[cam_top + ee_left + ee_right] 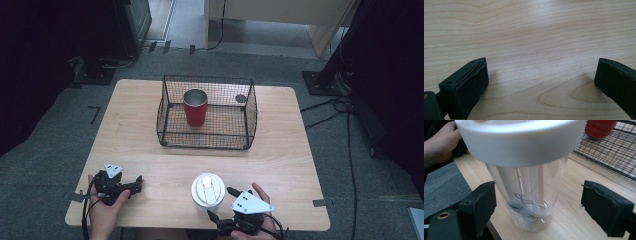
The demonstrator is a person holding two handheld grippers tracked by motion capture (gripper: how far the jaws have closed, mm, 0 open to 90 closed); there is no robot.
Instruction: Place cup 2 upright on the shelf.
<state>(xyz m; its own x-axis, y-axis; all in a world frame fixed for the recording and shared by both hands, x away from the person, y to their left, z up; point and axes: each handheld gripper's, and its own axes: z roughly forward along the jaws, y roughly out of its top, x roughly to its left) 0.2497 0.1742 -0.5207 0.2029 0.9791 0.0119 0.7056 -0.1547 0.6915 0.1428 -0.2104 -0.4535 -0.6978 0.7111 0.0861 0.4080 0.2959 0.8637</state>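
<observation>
The table [280, 150] is pale wood with a smooth, matt grain. The far basket [250, 107] is black wire mesh. The red cup [195, 107] in it has a shiny metal rim. The near tumbler [531, 197] is clear glossy plastic with a matt white plastic lid [521, 140].

Your black tongs and bare forearms

Your left tongs [131, 185] and right tongs [220, 204] carry grey triangular plates, screw holes and trailing black cables.
</observation>
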